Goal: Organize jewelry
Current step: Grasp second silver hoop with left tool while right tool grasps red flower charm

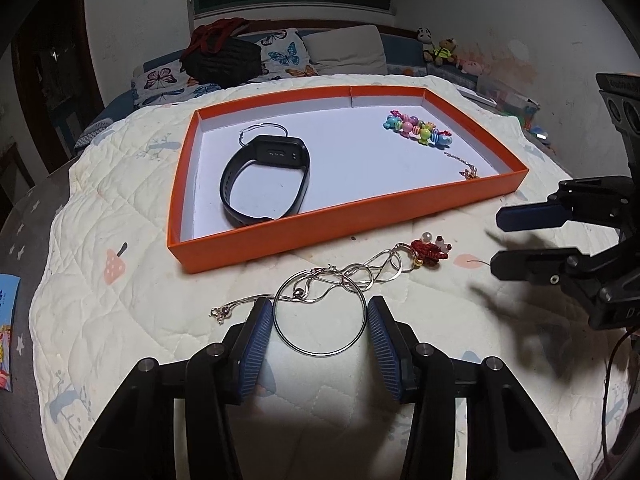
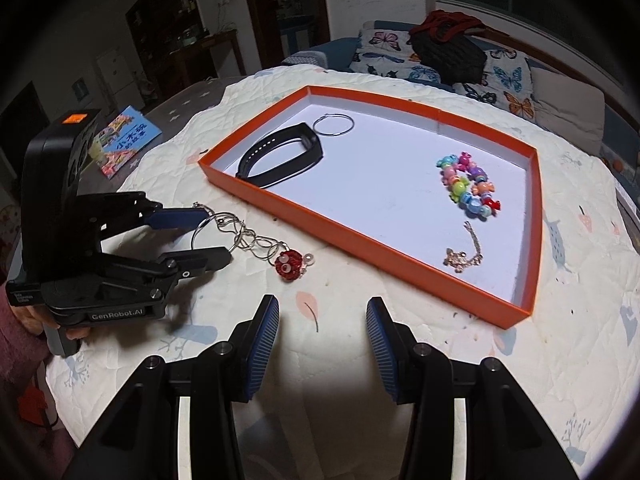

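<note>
Quilted cream bedspread (image 1: pixel 120 184) carried the orange shallow cardboard tray (image 1: pixel 352 216), near whose front edge the left gripper (image 1: pixel 320 320) bracketed the silver hoop earring (image 1: pixel 320 312) tangled with chain, pads just beside it, while the right gripper (image 2: pixel 322 320) hovered half-open, empty.

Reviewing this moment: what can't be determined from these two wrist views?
- Left wrist view: whether the left gripper pads touch the silver hoop between them; the gaps look hairline.
- Both views: how the silver chain tangles with the hoop and red charm; links too fine.
- Right wrist view: the watch face; turned away.
- Left wrist view: the gold chain; partly behind the orange tray wall.
</note>
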`<action>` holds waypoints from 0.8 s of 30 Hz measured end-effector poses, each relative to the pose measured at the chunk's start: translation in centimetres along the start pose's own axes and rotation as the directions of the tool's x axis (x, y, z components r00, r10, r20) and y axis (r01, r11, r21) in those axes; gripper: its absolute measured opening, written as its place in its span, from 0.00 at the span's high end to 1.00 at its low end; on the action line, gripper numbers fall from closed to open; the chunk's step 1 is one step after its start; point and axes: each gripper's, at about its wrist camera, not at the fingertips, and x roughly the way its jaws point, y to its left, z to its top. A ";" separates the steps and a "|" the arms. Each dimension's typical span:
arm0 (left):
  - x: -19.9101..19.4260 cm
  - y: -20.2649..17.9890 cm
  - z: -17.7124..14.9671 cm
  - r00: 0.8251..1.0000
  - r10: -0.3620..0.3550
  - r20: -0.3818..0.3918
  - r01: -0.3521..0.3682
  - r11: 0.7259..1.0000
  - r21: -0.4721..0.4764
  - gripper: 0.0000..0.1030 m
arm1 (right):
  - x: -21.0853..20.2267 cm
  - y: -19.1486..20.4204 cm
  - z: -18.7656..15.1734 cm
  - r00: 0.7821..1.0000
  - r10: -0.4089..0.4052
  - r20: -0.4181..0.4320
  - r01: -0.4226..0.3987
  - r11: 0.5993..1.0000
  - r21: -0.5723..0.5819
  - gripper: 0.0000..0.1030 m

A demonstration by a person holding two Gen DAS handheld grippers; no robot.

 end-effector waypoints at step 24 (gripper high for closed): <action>-3.4 2.2 -0.2 0.994 -0.047 0.098 0.057 0.993 -0.105 0.49 | 2.6 1.8 1.5 0.999 0.031 -0.027 -0.033 0.996 -0.086 0.78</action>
